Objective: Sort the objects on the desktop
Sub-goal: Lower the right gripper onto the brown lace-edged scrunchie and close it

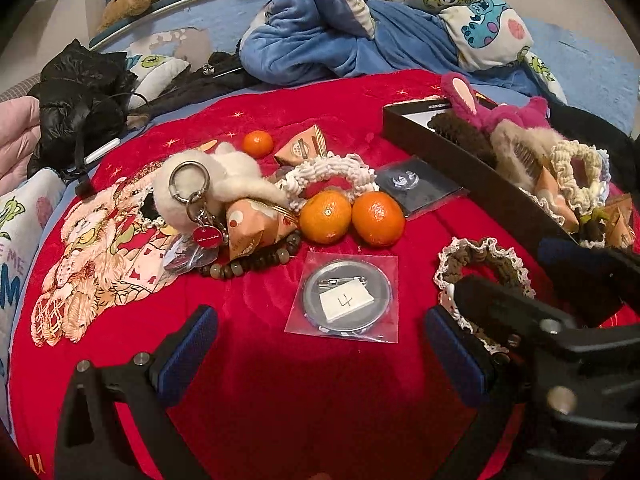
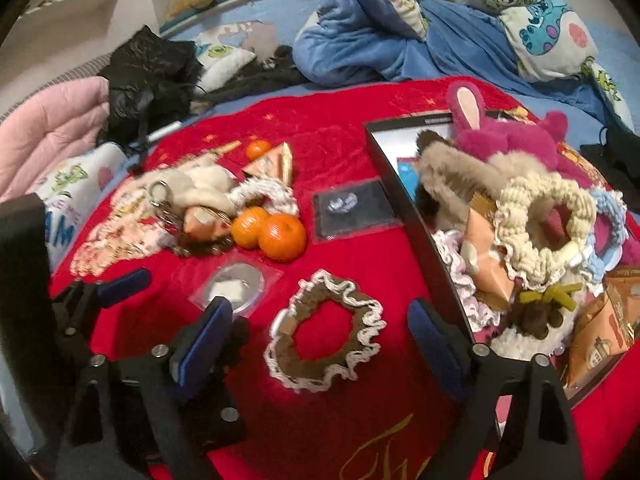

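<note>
The brown scrunchie (image 2: pixel 326 330) lies just left of the black box (image 2: pixel 420 208): soft, light, compressible. Right gripper (image 2: pixel 320 332) and left gripper (image 1: pixel 320 344) both stand wide open, empty. Pinch its ruffled band, likely anywhere.

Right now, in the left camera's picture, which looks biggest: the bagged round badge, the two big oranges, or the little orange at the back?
1. Bagged round badge, though it lies nearest.
2. The two big oranges, about alike.
3. Little orange, farthest away.
</note>
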`<control>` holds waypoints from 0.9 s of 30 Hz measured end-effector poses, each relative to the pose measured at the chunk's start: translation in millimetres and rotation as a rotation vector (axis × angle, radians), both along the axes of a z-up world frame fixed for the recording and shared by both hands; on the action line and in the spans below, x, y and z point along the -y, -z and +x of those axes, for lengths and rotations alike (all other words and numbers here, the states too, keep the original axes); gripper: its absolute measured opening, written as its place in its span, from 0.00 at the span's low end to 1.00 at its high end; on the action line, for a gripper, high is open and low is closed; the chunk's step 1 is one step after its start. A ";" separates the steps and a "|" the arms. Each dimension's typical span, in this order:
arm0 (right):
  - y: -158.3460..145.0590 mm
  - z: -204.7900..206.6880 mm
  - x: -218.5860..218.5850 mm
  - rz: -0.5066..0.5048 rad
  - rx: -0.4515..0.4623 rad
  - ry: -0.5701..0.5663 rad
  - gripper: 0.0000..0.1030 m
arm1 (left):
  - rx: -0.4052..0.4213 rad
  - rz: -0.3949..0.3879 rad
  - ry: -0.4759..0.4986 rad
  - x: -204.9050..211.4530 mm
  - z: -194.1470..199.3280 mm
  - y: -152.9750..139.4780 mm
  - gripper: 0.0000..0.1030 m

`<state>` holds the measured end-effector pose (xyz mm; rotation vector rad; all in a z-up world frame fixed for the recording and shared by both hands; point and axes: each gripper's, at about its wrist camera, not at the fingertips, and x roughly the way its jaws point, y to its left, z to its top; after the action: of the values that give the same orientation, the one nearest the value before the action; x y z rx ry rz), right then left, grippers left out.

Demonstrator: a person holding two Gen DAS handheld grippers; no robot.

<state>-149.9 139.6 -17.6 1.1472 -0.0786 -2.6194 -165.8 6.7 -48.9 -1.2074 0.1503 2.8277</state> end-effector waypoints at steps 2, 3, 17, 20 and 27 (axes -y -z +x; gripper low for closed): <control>4.7 -2.6 -1.0 0.000 0.021 0.016 0.83 | 0.007 0.000 -0.002 0.3 -1.1 1.5 1.00; 5.5 -2.2 0.2 0.019 0.012 0.024 0.83 | 0.012 0.001 -0.003 0.7 -1.8 2.4 1.00; 9.7 -3.6 7.0 0.092 0.014 0.045 0.64 | 0.063 -0.011 -0.006 1.6 -7.6 13.0 1.00; 10.6 -3.6 5.9 0.120 0.014 0.055 0.54 | 0.068 -0.007 0.002 1.6 -7.7 14.6 0.95; 13.0 -5.2 3.2 0.169 0.008 0.071 0.41 | 0.061 -0.009 0.056 -5.9 -3.5 12.1 0.63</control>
<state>-155.2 136.5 -30.6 1.2312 0.1047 -2.7276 -169.3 12.6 -61.0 -1.2695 0.1907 2.7423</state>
